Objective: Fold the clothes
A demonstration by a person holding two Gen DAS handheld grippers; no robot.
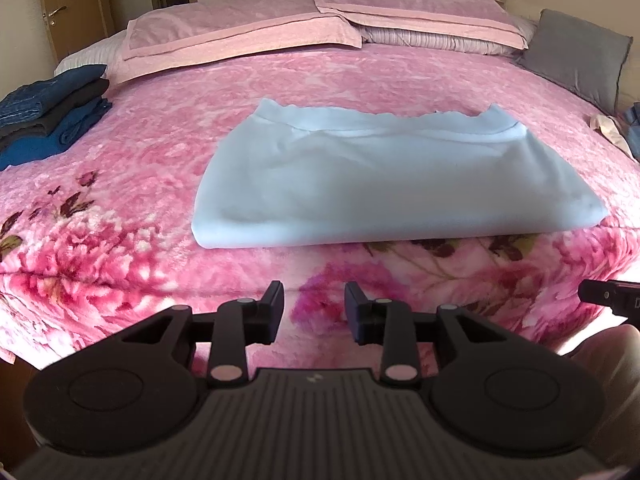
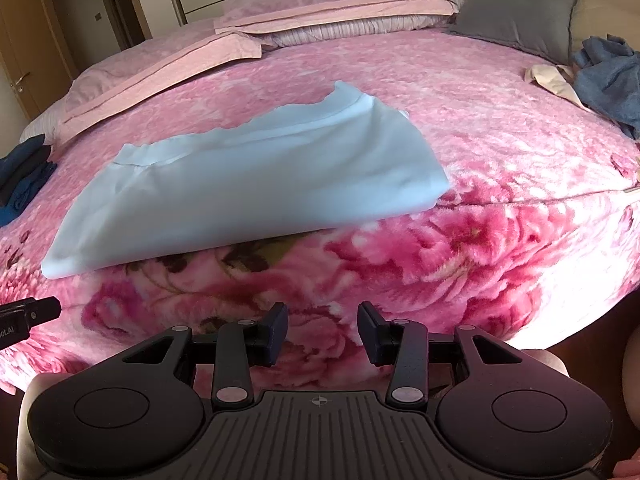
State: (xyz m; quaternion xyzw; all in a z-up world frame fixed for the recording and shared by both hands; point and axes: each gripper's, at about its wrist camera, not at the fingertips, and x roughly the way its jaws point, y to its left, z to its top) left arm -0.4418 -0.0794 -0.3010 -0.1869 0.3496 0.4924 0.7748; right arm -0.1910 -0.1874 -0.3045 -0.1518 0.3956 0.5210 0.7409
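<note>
A light blue garment (image 1: 380,184) lies folded in a flat rectangle in the middle of the pink floral bedspread (image 1: 160,152); it also shows in the right wrist view (image 2: 256,184). My left gripper (image 1: 314,304) is open and empty, hovering near the bed's front edge, short of the garment. My right gripper (image 2: 323,326) is open and empty, also near the front edge, below the garment's right half. Each gripper's tip shows at the edge of the other's view: the right one (image 1: 608,296) and the left one (image 2: 32,312).
A stack of folded dark blue and black clothes (image 1: 48,112) sits at the bed's left edge. Unfolded blue and cream clothes (image 2: 600,80) lie at the right edge. Pink pillows (image 1: 240,32) and a grey cushion (image 1: 576,52) line the head of the bed.
</note>
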